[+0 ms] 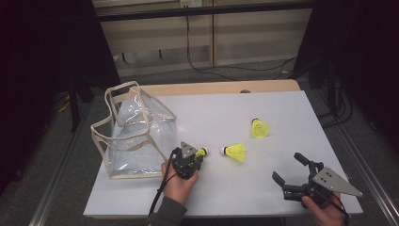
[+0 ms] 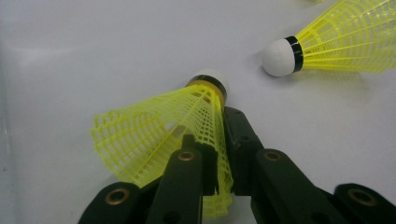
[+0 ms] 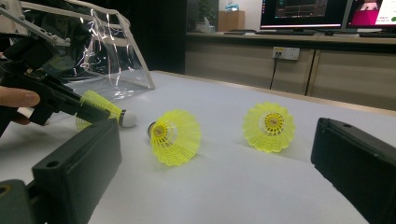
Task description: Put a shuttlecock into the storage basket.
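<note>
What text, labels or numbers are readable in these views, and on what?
None can be read.
Monitors behind the table: lit graphics and text, too small and blurred to read.
Wall socket plate: no markings that can be made out.
Yellow shuttlecocks, clear bag, both grippers: no visible print.

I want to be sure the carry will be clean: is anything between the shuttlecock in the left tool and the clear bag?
Nothing visible is. The left tool is shut on the shuttlecock right beside the clear bag, with bare table between them. The other two shuttlecocks lie on the far side, away from the bag.
</note>
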Motion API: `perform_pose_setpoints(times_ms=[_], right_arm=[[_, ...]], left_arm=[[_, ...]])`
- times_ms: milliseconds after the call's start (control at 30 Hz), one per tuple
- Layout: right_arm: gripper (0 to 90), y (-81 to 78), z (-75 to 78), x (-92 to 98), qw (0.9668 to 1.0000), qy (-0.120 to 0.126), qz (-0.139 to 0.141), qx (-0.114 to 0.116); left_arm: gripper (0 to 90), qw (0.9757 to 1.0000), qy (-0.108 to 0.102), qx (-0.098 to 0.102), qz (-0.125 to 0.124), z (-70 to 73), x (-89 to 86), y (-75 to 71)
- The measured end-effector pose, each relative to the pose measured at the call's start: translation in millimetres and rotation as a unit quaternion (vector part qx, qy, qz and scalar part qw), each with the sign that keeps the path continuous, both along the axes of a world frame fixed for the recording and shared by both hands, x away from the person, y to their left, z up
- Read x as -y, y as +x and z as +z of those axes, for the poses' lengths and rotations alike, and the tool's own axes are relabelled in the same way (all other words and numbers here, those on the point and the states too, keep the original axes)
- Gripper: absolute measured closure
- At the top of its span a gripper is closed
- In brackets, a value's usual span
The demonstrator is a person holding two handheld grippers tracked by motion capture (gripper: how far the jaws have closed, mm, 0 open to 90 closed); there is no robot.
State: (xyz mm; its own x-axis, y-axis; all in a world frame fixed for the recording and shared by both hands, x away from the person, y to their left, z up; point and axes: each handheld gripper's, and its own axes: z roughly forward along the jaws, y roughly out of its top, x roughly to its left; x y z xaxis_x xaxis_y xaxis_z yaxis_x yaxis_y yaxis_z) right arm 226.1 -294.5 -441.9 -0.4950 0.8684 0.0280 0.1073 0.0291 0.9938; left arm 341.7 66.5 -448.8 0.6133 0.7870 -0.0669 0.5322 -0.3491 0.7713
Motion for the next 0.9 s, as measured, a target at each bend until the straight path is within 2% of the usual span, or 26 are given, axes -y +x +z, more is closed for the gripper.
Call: perform_pose_setpoints(times_ms=[333,900], right_arm=[[1.4,-0.1,0.2,-0.1,1.0000,0.000,0.001,0.000],[1.4,0.2,0.1,-0.5,1.0000,0.000,0.002,0.001]], left_arm=[[86.5,1.0000,0.004,-0.001,-0.004,3.2,-0.1,-0.7],[87.3,0.9995,-0.018,-0.023,-0.013,11.3,-2.0,-0.5]])
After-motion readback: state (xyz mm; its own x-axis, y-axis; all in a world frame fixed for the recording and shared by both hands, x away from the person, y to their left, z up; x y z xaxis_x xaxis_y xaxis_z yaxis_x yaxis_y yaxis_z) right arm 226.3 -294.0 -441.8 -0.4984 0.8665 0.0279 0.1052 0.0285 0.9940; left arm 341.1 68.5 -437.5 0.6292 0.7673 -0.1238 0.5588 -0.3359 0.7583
